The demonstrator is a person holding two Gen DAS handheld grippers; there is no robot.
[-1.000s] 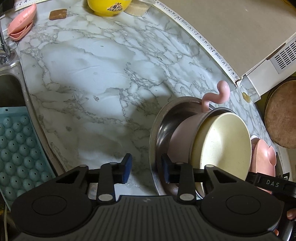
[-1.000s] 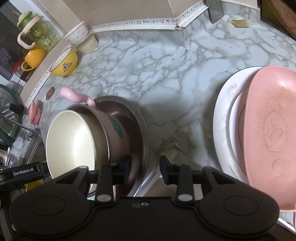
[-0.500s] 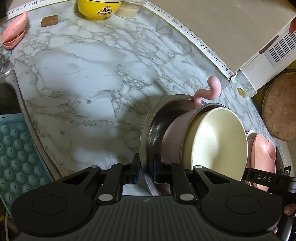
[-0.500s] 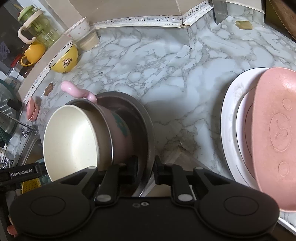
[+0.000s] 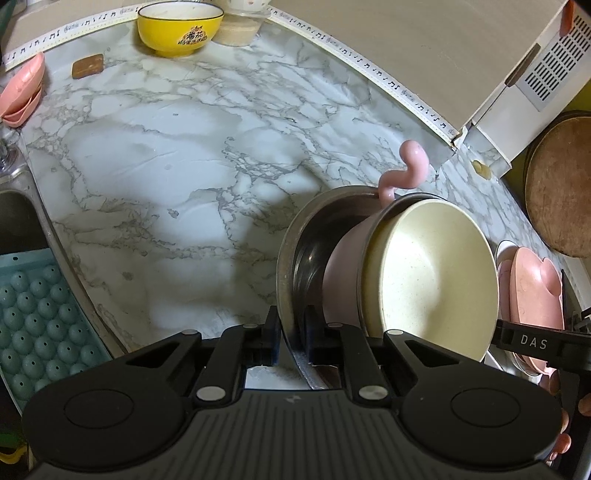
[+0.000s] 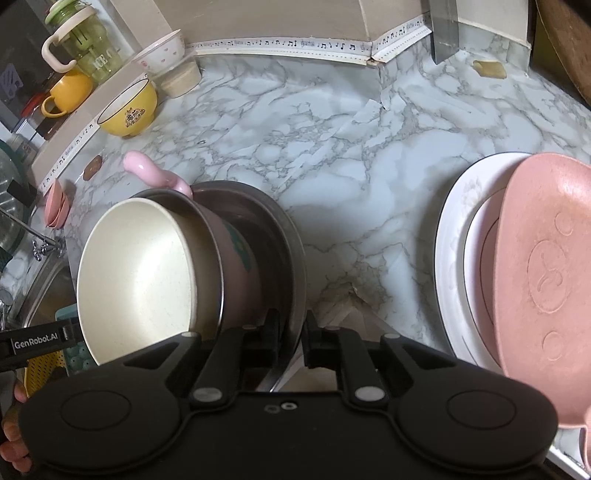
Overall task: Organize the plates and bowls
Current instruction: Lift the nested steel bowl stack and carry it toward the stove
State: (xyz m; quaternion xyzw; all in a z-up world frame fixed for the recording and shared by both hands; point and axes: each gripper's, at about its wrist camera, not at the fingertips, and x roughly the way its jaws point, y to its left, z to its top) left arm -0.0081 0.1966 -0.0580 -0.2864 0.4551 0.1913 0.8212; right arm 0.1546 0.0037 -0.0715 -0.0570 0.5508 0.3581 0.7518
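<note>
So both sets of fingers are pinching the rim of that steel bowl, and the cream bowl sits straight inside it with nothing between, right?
Not quite. Both grippers do pinch the steel bowl rim, but a pink pot sits between: the cream bowl nests in the pot, and the pot in the steel bowl. The right wrist view shows this.

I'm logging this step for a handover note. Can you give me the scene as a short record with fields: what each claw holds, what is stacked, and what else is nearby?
left claw: shut on the steel bowl rim
right claw: shut on the same rim, opposite side
stack: cream bowl inside pink pot, inside the steel bowl
right of stack: pink plate on white plates
far edge: yellow bowl
surface: marble counter
</note>
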